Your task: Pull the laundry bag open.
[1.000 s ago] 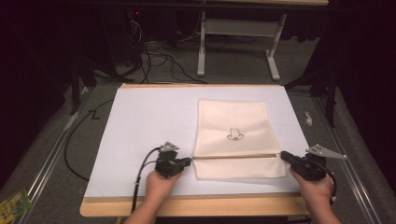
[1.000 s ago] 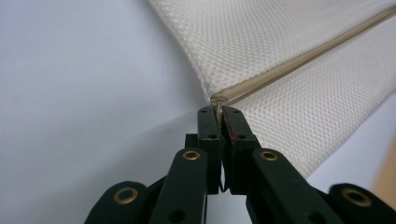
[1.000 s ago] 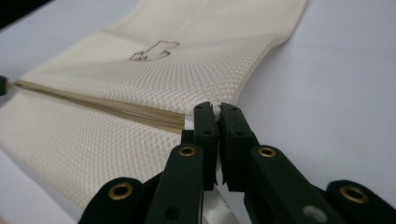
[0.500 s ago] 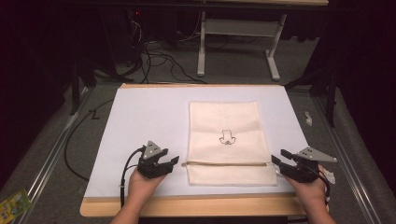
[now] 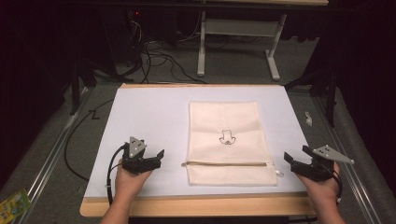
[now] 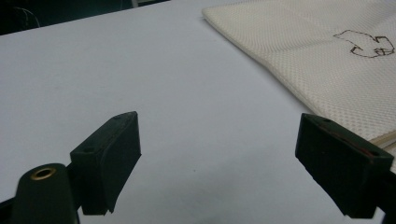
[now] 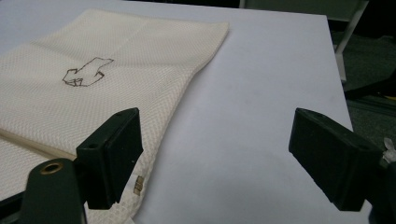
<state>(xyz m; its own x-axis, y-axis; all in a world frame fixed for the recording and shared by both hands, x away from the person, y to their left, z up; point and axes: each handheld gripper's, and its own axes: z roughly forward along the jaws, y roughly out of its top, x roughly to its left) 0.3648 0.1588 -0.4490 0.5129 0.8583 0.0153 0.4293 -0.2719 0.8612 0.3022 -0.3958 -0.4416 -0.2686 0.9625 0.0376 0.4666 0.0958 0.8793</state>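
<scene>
A cream mesh pouch [image 5: 226, 126] with a small dark drawing lies flat on the white mat [image 5: 149, 116], its zipper [image 5: 229, 164] running across near the front end. My left gripper [image 5: 158, 157] rests on the mat left of the pouch, apart from it, pointing at the zipper. Its jaws have just been opening and nothing is between them. My right gripper [image 5: 294, 157] sits off the pouch's right edge, jaws likewise just opened and empty. The left gripper view has the gripper [image 6: 222, 126] over bare mat, the pouch [image 6: 327, 70] to its right. The right gripper [image 7: 217, 119] has the pouch [image 7: 93, 93] at its left jaw.
The mat covers a wood-edged table [image 5: 196, 205]. Behind it are cables [image 5: 154, 51] on the floor and a white desk frame [image 5: 238, 32]. A small white scrap [image 5: 308, 116] lies right of the table, a green and yellow packet [image 5: 14, 203] at the lower left.
Both grippers were shut at the pouch's zipper ends; they have let go, opened and drawn outward. The pouch slid slightly left and toward the front and now lies flat.
</scene>
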